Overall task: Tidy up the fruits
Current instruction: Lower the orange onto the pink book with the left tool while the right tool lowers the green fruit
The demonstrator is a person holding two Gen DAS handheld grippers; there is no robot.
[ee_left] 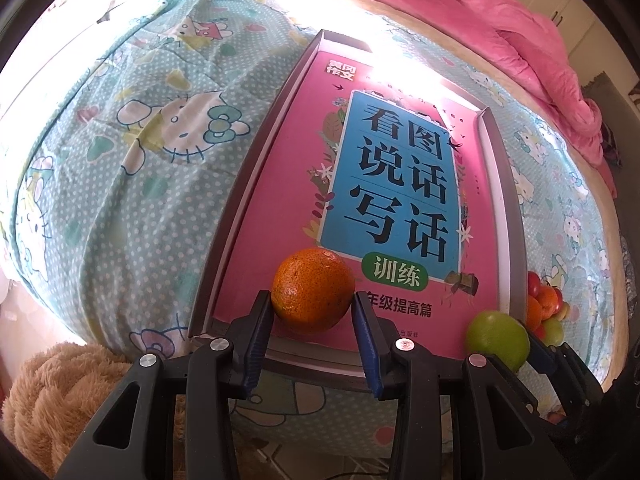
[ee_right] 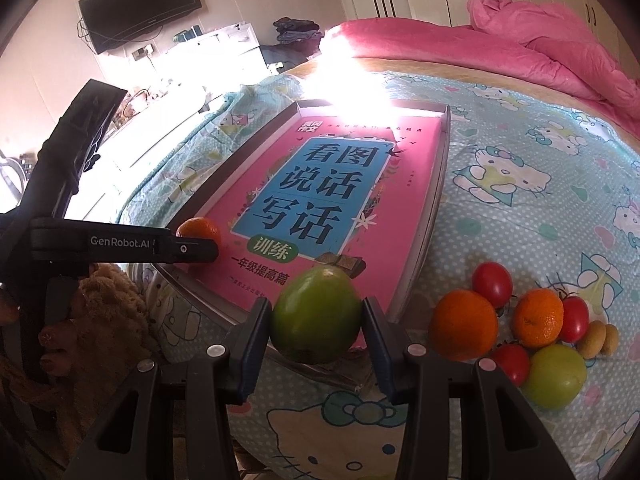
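My left gripper (ee_left: pixel 313 304) is shut on an orange (ee_left: pixel 313 289) over the near left corner of a shallow grey tray (ee_left: pixel 248 184) that holds a pink book (ee_left: pixel 280 232). My right gripper (ee_right: pixel 317 322) is shut on a green apple (ee_right: pixel 316 314) at the tray's near edge (ee_right: pixel 424 240). The left gripper and its orange (ee_right: pixel 199 230) show at the left of the right wrist view. A pile of fruit lies on the bed right of the tray: oranges (ee_right: pixel 464 324), tomatoes (ee_right: pixel 492 283), a green apple (ee_right: pixel 554 376), small tan fruits (ee_right: pixel 592 338).
The tray sits on a blue Hello Kitty bedsheet (ee_left: pixel 120 168). A pink quilt (ee_right: pixel 520 56) lies at the far side of the bed. A tan plush toy (ee_left: pixel 48 392) sits below the bed's near left edge. A wall TV (ee_right: pixel 140 4) hangs beyond.
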